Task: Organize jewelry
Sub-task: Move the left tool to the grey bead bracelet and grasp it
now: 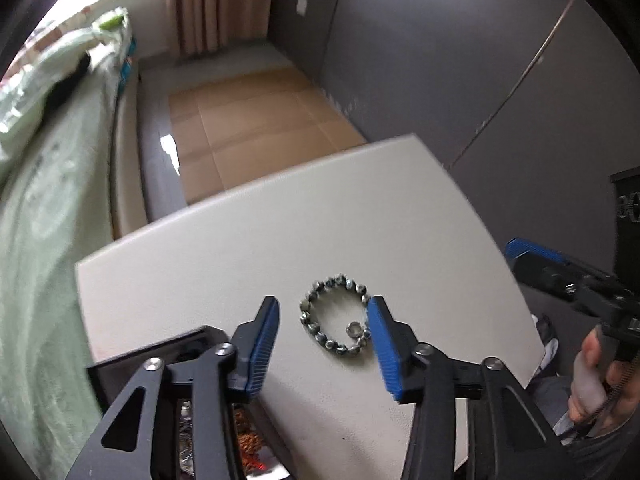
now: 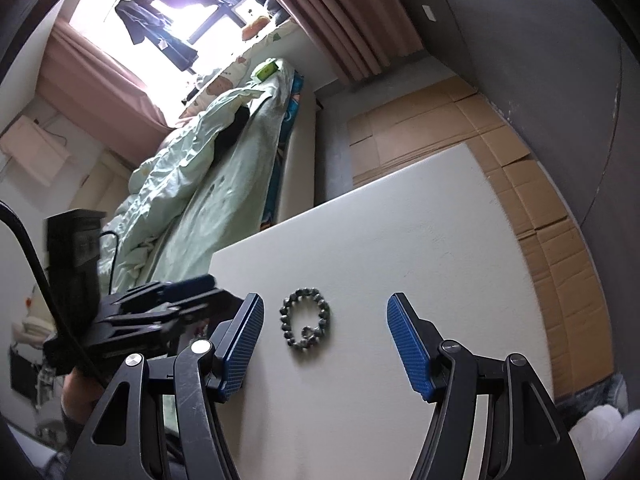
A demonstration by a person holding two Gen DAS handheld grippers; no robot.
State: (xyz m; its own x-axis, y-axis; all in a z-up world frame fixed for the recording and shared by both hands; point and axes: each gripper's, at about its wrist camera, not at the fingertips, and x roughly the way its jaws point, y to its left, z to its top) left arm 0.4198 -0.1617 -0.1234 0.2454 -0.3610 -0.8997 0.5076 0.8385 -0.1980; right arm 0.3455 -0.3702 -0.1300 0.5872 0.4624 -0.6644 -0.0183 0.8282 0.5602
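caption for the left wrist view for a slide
Open left tongs hover over a beaded bracelet and small ring on a white table.

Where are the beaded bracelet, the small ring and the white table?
beaded bracelet (image 1: 320, 286): left wrist view, far bead arc.
small ring (image 1: 354, 329): left wrist view, ring's band.
white table (image 2: 420, 248): right wrist view, bare top.

Lay flat on the white table (image 1: 224, 248): a beaded bracelet (image 1: 334, 326) of small grey-blue faceted beads, closed into a slightly uneven oval loop. Carried one small silvery ring (image 1: 354, 329) just inside the loop at its near edge. Rested near the table's near edge, away from its corners.
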